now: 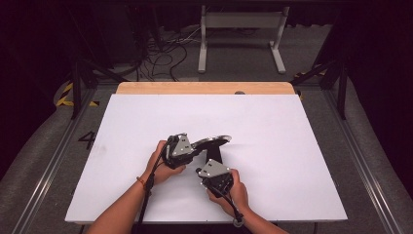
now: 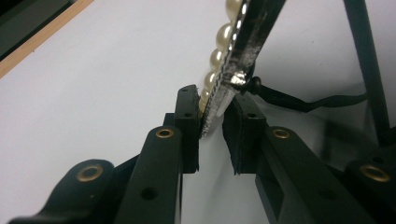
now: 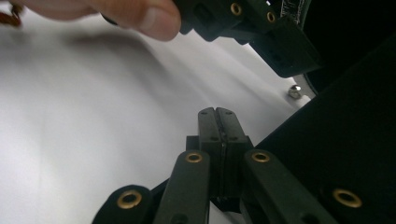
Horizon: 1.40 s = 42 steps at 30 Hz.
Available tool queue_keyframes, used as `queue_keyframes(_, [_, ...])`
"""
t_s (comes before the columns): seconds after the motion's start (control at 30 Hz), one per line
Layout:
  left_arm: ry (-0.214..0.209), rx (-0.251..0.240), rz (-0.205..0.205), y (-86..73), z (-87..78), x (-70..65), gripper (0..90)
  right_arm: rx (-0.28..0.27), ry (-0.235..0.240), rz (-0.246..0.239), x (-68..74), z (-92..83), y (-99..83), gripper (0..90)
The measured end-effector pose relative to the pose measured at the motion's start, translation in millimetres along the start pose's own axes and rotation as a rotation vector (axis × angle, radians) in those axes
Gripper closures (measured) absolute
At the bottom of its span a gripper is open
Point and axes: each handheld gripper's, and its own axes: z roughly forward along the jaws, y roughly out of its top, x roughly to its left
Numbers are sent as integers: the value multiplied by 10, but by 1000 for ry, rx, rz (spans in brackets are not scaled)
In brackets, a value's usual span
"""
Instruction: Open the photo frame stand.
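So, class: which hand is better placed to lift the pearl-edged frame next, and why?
Left. Its tongs already pinch the pearl-edged frame by its rim, while the right tongs are shut on nothing beside it.

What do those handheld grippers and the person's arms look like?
Each gripper, left and right, is black with brass-coloured rivets, a grey three-cornered plate on top and a trailing black cable. The forearms are bare, with no sleeves; the left wrist wears a thin orange band.
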Motion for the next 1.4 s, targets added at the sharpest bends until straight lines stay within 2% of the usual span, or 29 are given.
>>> queue_keyframes(0.07, [-1,10,17,9,-7,-10,781,14,-26,-21,3,-9,-13,900])
queue_keyframes(0.13, [6,10,15,15,-5,-27,790,26,-44,-13,-23,-10,-42,900])
queue_keyframes(0.47, [2,-2,1,16,4,-38,786,24,-7,5,-118,-72,-92,900])
queue_keyframes(0.53, [-12,-17,-12,8,6,-28,775,27,2,5,-135,-79,-100,900])
queue_keyframes(0.6, [-12,-24,-19,4,7,-17,726,27,8,8,-138,-80,-102,900])
queue_keyframes(0.67, [-14,-45,-28,-1,10,-17,727,26,21,14,-148,-78,-108,900])
queue_keyframes(0.77, [-13,-65,-19,4,9,-34,753,37,27,11,-145,-64,-115,900])
queue_keyframes(0.87, [12,-46,16,26,3,-60,779,36,30,10,-150,-58,-122,900])
queue_keyframes(1.13, [28,-13,66,65,-16,-127,786,46,32,43,-255,-94,-161,900])
queue_keyframes(1.4, [22,1,68,83,-35,-171,782,48,47,62,-352,-127,-202,900])
